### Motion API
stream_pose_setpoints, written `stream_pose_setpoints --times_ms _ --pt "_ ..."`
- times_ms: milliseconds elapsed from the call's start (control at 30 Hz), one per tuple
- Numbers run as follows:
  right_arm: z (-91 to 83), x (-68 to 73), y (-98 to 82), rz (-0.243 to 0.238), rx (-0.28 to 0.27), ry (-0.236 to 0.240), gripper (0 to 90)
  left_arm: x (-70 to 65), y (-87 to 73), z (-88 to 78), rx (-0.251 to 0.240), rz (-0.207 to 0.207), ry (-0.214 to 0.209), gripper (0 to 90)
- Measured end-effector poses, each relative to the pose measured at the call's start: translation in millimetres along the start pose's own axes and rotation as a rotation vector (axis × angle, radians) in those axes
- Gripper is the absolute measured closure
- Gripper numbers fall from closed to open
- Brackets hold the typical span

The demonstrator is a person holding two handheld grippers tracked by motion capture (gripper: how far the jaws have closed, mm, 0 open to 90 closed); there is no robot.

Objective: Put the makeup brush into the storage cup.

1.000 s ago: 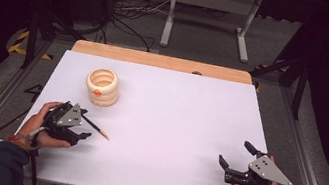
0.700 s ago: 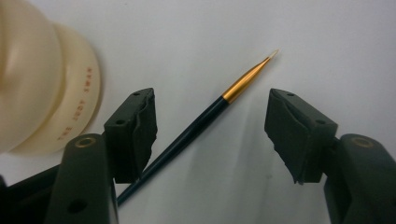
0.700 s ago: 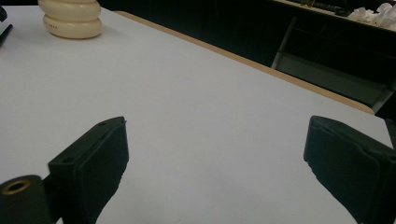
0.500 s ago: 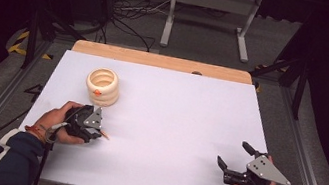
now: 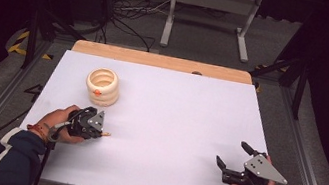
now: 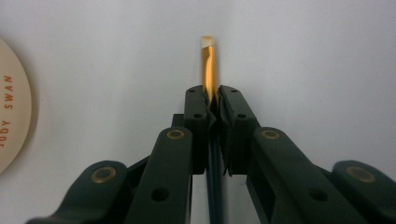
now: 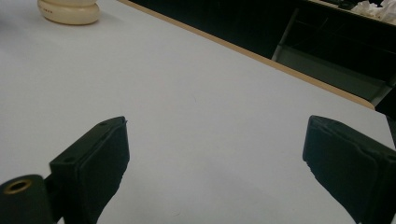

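Observation:
A dark pencil with a gold ferrule and a pale eraser [image 6: 208, 70] lies on the white table [image 5: 175, 109]. Its end [image 5: 105, 135] pokes out past my left gripper [image 5: 96, 131]. The left gripper [image 6: 211, 95] has just been closing, and its jaws now pinch the pencil's shaft low over the tabletop. A cream ribbed holder [image 5: 102, 86] stands behind that hand, and its edge [image 6: 11, 107] shows in the left gripper view. My right gripper [image 5: 232, 153] rests at the front right with its jaws wide apart [image 7: 219, 128] and nothing between them.
The cream holder [image 7: 70, 10] shows far off in the right gripper view. A wooden strip [image 5: 157, 60] runs along the table's far edge. Beyond it are a metal stand [image 5: 212, 9] and cables [image 5: 129, 15] on the dark floor.
My left gripper slid to the right over the pencil and closed its jaws on it. The right gripper stayed where it was.

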State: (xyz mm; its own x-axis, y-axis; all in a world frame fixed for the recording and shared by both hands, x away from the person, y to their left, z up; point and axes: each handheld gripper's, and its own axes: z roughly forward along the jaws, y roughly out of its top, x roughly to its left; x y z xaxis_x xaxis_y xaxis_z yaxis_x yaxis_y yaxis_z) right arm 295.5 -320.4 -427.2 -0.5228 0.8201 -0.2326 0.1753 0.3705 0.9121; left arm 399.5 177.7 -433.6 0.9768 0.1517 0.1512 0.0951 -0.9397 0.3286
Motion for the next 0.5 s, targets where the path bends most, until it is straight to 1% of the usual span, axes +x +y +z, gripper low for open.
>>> stream_pose_setpoints --times_ms 67,133,233,300,333,433,467,500 --pt "-0.3 0.4 0.3 -0.002 0.0 -0.001 7.9 -0.5 1.6 -0.1 0.01 0.0 0.002 83.1" --pt "-0.3 0.3 0.4 -0.002 0.0 0.001 7.9 -2.4 3.6 -0.4 0.026 0.011 0.016 83.2" --pt "-0.2 0.0 0.3 0.001 0.002 -0.002 7.9 -3.6 4.4 -1.0 0.035 0.022 0.027 83.2" --pt "-0.4 0.0 0.5 -0.001 0.002 -0.003 7.9 -5.2 4.6 -1.6 0.029 0.033 0.048 83.2" --pt "-0.4 0.0 0.5 -0.001 0.002 -0.003 7.9 -5.2 4.6 -1.6 0.029 0.033 0.048 83.2" --pt "-0.7 -0.4 0.5 -0.001 0.001 -0.005 7.9 -6.0 4.4 -3.2 0.014 0.03 0.065 83.3" --pt "-0.8 -0.6 0.5 0.0 0.001 -0.006 7.9 -6.4 4.0 -5.2 -0.001 0.021 0.089 83.2" --pt "-0.8 -0.6 0.5 0.0 0.001 -0.006 7.9 -6.4 4.0 -5.2 -0.001 0.021 0.089 83.2"
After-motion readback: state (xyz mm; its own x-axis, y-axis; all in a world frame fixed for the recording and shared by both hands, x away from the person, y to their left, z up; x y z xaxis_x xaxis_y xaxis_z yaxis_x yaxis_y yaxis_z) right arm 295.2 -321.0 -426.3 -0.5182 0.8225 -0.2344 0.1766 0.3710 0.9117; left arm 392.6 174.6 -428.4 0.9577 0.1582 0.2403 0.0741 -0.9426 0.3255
